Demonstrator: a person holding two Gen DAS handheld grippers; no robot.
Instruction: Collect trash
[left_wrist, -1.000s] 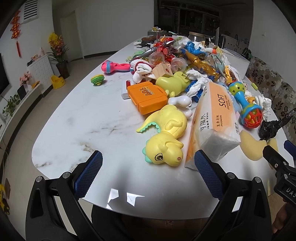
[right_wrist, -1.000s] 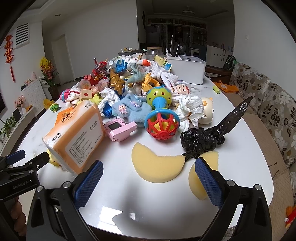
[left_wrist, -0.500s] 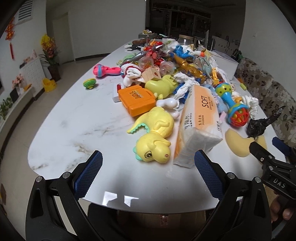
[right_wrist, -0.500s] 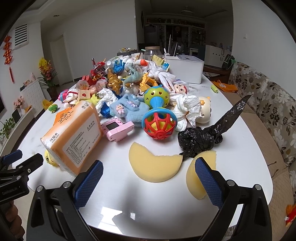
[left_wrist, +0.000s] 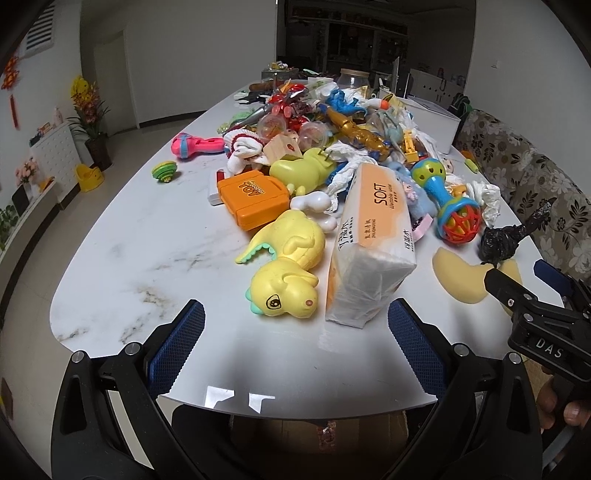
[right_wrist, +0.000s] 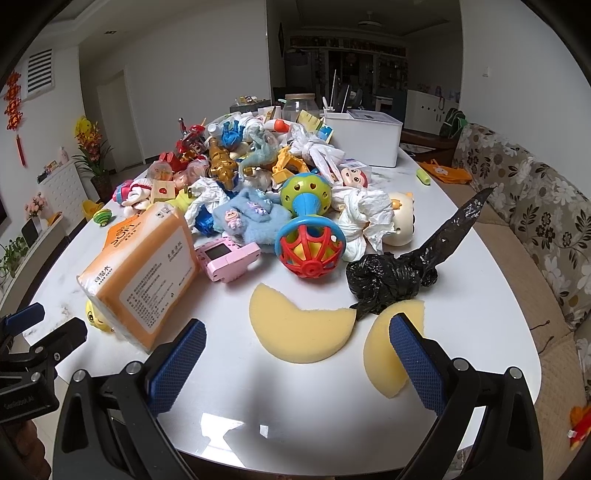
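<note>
Both grippers hang over the near edge of the white marble table (left_wrist: 122, 236) with their jaws spread wide and nothing in them: the left gripper (left_wrist: 295, 345) faces the yellow dino toy (left_wrist: 286, 266), the right gripper (right_wrist: 295, 360) faces the sponges. Using the orange tissue pack (right_wrist: 142, 273) as the landmark: just to its right lies a half-round yellow sponge (right_wrist: 299, 328), and right of that a second sponge piece (right_wrist: 386, 354) stands on edge, partly behind the right gripper's blue pad. The trash, a knotted black plastic bag (right_wrist: 388, 277), sits just past the two sponges, further right of the pack, its tail sticking up. Behind the pack there's a pink gadget (right_wrist: 229, 258), a red and blue rattle (right_wrist: 310, 243) and crumpled white tissues (right_wrist: 364, 218), then the big toy heap, and a white box (right_wrist: 364, 138) at the far end.
</note>
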